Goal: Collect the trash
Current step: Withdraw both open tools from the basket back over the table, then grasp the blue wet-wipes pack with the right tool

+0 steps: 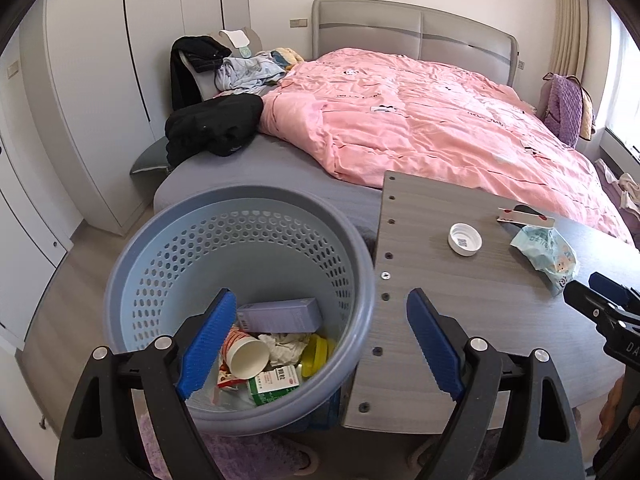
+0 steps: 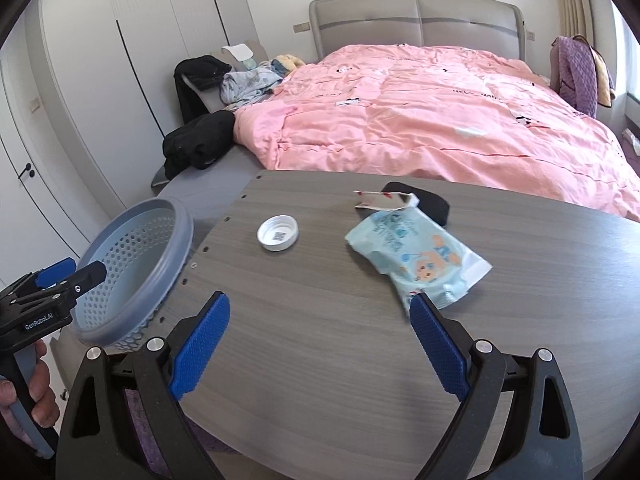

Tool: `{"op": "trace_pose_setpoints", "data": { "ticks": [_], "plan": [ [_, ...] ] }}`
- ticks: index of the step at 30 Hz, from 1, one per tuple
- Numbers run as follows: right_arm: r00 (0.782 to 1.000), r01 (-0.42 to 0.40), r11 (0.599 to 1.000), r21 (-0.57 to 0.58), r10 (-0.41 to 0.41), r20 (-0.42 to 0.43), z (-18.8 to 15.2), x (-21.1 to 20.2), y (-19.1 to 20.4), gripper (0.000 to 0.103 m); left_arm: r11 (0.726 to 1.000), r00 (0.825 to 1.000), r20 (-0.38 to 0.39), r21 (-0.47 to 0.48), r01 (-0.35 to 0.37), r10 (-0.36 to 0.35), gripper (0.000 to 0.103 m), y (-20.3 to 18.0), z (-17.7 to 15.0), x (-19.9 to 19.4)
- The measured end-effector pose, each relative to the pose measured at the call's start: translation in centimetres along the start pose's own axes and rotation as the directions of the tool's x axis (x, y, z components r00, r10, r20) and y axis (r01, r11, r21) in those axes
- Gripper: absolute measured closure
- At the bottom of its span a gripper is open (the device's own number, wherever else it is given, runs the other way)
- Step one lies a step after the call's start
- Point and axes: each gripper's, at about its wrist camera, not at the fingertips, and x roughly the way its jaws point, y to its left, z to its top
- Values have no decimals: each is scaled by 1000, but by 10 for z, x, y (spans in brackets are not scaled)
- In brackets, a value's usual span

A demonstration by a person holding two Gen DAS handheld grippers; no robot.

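Table (image 2: pixel 320 340): one cap (image 2: pixel 278 233), one wrapper (image 2: pixel 420 260).

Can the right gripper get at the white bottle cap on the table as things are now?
Probably yes. The right gripper is open and empty, the white bottle cap lies alone on bare table, and the wet-wipes packet sits off to the side.

Bright window daylight (right side), sharp, fisheye-bent edges.

Bare table (image 2: pixel 320 320) fills the lower centre of the right wrist view. Across its upper middle lie a white cap (image 2: pixel 278 233), a wipes packet (image 2: pixel 420 260) and a torn carton (image 2: pixel 380 200). The basket (image 2: pixel 182 232) stands against its left edge.
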Motion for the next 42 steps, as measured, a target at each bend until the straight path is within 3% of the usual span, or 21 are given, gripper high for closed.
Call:
{"op": "trace_pose_setpoints", "data": {
  "ticks": [9,18,25,31,33,37,42],
  "plan": [
    [999,34,999,-42,-36,-30,22,19,-51,11,998,999,-17,43,37,-36,20,-50,6,12],
    [994,-9,993,-118,-4,-107,33,57,-58,9,997,999,-29,73,29,-27,20,-70,10,20],
    [988,4,988,-154,-28,-152,38,80,-57,10,997,999,-41,75,28,-25,20,-71,13,27],
    [983,-2,986,-170,-28,-179,38,90,-49,28,997,999,-44,65,30,-27,20,-68,14,29],
    [982,-8,985,-174,-25,-185,36,89,-46,40,998,999,-44,61,30,-27,20,-66,14,30],
    [982,-32,986,-165,0,-190,31,85,-40,55,998,999,-45,53,33,-31,20,-63,14,31],
    [983,-65,987,-144,38,-182,22,71,-31,57,998,998,-41,43,39,-38,20,-59,14,31]
  ]
}}
